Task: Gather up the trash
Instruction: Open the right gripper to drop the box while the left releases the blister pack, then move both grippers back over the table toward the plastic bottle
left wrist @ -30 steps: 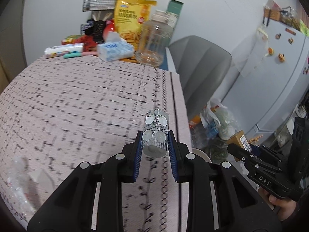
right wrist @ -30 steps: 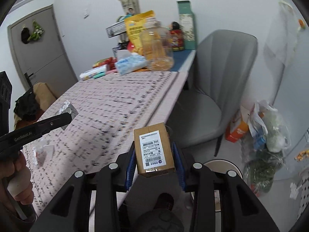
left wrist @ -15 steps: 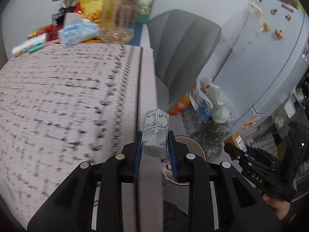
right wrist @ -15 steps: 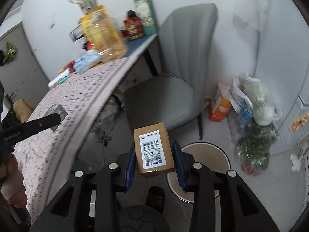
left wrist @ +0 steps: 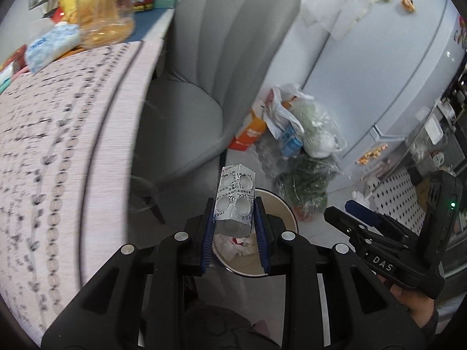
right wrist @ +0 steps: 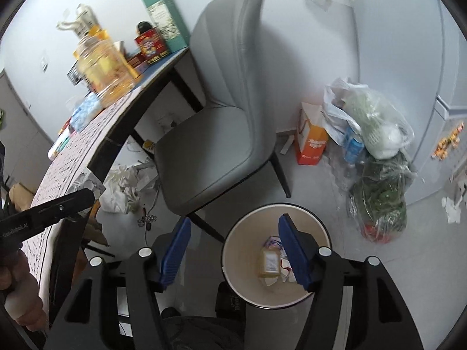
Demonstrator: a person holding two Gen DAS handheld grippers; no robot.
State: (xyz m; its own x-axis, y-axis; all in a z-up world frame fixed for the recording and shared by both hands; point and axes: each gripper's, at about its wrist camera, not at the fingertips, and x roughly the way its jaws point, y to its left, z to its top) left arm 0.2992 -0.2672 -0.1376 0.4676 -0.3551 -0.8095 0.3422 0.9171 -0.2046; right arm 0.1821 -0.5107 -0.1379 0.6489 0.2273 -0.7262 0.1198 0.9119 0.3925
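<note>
The blue fingers (left wrist: 209, 233) of the left gripper (left wrist: 235, 221) are pinching a silver pill pack (left wrist: 235, 201), holding it up over the round bin (right wrist: 233, 250) on the floor. The right gripper (right wrist: 233, 248) is opening its jaws wide, with nothing between them. A small brown box (right wrist: 269, 262) is lying inside the bin with some crumpled paper. A grey chair (right wrist: 216, 134) is standing just beside the bin, next to the table (left wrist: 58, 145).
</note>
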